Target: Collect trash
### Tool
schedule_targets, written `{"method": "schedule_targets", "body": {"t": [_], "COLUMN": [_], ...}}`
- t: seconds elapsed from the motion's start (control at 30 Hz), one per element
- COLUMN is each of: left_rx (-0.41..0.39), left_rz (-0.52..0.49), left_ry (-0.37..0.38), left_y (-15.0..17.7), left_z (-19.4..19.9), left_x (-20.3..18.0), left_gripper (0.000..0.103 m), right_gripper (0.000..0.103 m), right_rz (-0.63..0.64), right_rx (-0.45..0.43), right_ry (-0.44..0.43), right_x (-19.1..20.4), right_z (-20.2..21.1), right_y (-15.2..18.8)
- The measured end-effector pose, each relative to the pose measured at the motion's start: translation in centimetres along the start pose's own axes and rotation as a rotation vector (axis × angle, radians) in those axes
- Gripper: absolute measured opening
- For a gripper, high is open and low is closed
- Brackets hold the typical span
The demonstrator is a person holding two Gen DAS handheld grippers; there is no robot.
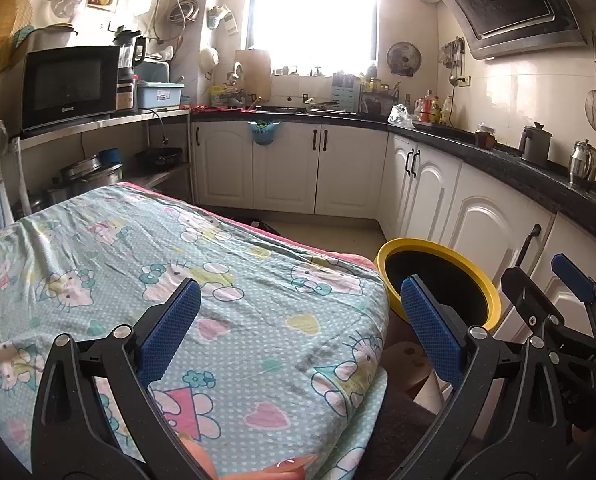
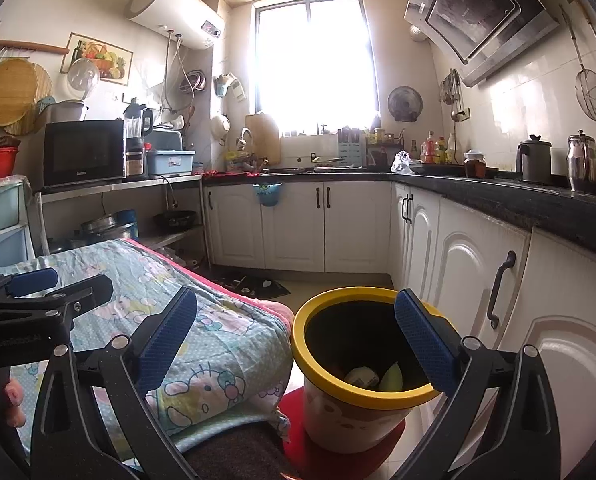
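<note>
A yellow-rimmed trash bin (image 2: 310, 344) stands on the floor beside a table draped in a cartoon-print cloth (image 2: 217, 332). Inside the bin lie a pale crumpled piece (image 2: 361, 377) and a yellow-green scrap (image 2: 392, 378). My right gripper (image 2: 295, 344) hangs open above the bin's mouth, nothing between its blue pads. In the left wrist view my left gripper (image 1: 300, 332) stands open over the cloth (image 1: 233, 280), also holding nothing. The bin (image 1: 494, 300) shows there at the right, with the right gripper's frame (image 1: 570, 312) beyond it. No trash is visible on the cloth.
White cabinets (image 2: 478, 280) under a dark counter (image 2: 518, 196) run along the right and back walls. A red mat (image 2: 298, 420) lies under the bin. A microwave (image 2: 83, 152) sits on a steel shelf at left. A narrow strip of floor (image 2: 298, 288) lies between table and cabinets.
</note>
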State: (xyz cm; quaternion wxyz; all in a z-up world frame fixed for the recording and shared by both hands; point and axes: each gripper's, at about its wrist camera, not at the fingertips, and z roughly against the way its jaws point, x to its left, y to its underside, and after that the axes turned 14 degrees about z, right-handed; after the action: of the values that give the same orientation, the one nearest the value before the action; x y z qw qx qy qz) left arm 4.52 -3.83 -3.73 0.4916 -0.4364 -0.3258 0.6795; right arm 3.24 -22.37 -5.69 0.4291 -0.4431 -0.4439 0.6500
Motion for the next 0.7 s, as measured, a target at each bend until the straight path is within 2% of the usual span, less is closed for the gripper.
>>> {"method": "schedule_targets", "body": {"t": [0.7], "left_rx": [0.0], "left_rz": [-0.001], "left_ry": [0.001], "left_y": [0.0], "left_z": [0.01], "left_x": [-0.2], "left_gripper": [0.092], "right_gripper": [0.097], "right_rz": [-0.006], "right_rx": [-0.001], "right_ry": [-0.001], "right_x": [-0.09], "right_z": [-0.04], "right_y": [0.1]}}
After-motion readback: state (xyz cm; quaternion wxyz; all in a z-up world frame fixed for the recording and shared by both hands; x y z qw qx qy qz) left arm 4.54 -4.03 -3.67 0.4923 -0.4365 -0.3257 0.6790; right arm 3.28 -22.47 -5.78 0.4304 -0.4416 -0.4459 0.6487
